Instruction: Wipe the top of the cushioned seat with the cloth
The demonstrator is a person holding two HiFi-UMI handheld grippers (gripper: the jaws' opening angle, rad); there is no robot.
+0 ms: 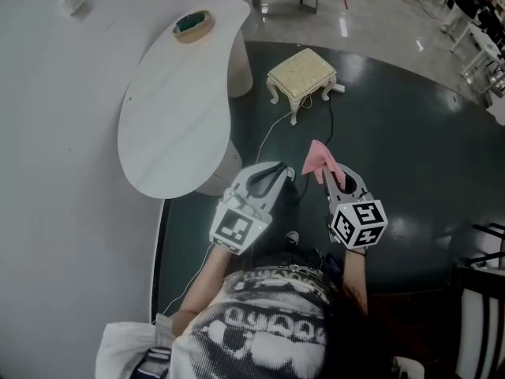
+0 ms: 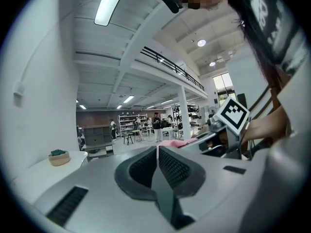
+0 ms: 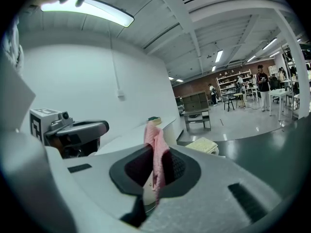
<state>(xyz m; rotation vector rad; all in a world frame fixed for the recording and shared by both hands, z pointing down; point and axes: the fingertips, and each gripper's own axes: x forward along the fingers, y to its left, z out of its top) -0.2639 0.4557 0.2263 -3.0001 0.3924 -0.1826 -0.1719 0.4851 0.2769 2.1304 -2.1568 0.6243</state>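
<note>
A small cream cushioned seat (image 1: 302,74) on white legs stands on the dark floor some way ahead of me; it also shows as the seat (image 3: 204,145) in the right gripper view. My right gripper (image 1: 331,174) is shut on a pink cloth (image 1: 319,161), which sticks up from between its jaws; the cloth (image 3: 156,152) hangs in folds there. My left gripper (image 1: 278,172) is held beside it, shut with nothing in it. In the left gripper view the left gripper (image 2: 158,152) has its jaws pressed together. Both grippers are held close to my body, far from the seat.
A white rounded table (image 1: 177,109) stands at left with a small bowl (image 1: 193,24) on its far end. A thin white cable (image 1: 264,136) runs over the dark floor from the seat. A black chair frame (image 1: 477,290) is at right. People and shelves stand far behind.
</note>
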